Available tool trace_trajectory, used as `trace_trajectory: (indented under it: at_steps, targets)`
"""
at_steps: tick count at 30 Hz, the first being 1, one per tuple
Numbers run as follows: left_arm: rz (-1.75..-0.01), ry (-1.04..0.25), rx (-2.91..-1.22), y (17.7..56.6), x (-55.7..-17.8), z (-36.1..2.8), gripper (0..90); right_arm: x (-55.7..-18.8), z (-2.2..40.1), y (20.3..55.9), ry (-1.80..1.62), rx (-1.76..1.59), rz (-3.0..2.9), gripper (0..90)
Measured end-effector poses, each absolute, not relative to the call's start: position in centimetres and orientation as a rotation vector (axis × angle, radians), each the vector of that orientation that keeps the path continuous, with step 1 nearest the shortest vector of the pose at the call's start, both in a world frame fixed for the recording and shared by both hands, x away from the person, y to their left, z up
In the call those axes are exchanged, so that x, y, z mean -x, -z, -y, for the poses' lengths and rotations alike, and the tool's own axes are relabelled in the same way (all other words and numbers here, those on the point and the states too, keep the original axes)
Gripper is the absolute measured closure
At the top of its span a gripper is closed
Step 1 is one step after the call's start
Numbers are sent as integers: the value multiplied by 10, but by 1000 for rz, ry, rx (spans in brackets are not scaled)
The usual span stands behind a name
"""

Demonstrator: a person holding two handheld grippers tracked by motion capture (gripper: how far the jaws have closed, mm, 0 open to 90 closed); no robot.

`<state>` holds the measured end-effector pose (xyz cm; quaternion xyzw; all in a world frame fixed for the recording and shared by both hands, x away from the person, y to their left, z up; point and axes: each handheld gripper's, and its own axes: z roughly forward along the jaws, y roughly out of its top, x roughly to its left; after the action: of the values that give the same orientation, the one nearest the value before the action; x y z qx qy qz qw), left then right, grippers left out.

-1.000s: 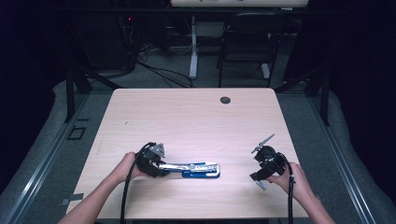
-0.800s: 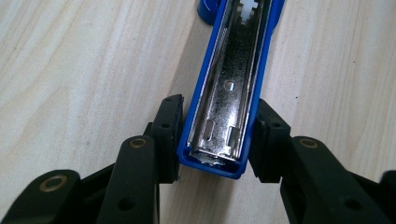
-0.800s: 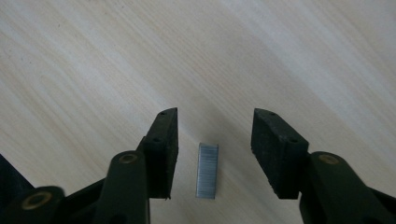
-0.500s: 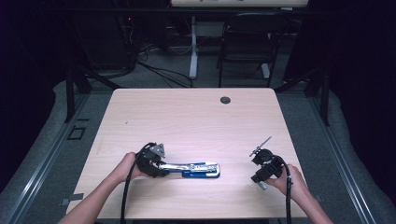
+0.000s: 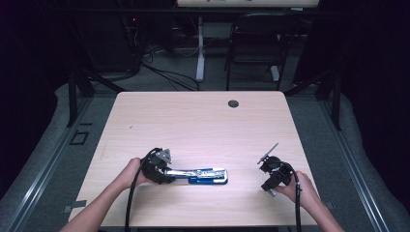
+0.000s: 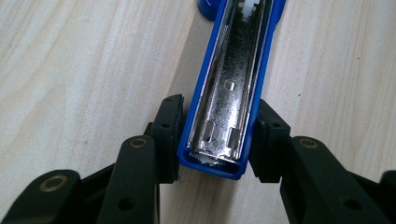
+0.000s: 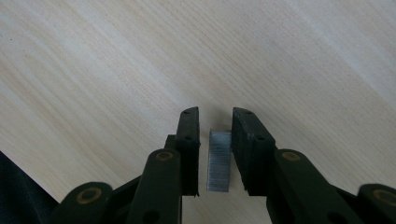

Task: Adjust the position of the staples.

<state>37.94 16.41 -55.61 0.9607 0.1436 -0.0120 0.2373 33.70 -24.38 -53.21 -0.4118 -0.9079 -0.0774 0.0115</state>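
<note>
the right gripper (image 5: 265, 166) sits at the near right of the table (image 5: 193, 121), and its jaws have just been closing around a short strip of staples (image 7: 219, 161) that lies flat on the wood. in the right gripper view the strip lies between the two pads, its long axis running along the jaws; one pad looks to be against it, the other shows a thin gap, so i'd say it is flanked, not yet pinched. the left gripper (image 5: 171, 174), at the near left, is clamped on the end of the blue stapler (image 5: 205, 175), which lies opened out flat with its long axis running across the table toward the right gripper. in the left gripper view the metal staple channel (image 6: 229, 93) faces up, open and bare as far as i can see. the strip lies well apart from the stapler, off beyond its far end, and the right hand is the nearer one. my guess is that the strip must be carried leftward and turned until its length lines up with that channel
</note>
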Motion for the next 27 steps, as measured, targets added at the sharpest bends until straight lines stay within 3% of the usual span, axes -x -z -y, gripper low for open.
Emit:
trace_trajectory:
  at_steps: [3,4,27]
  targets:
    - [-391,32,-2633,556,-379,-164,608,-338,243,532,202,1250,2844,738]
    - [-391,31,-2636,556,-379,-164,608,-332,241,539,348,1372,2793,738]
    - [-386,21,-2641,556,-379,-163,609,-333,237,536,195,1288,2876,739]
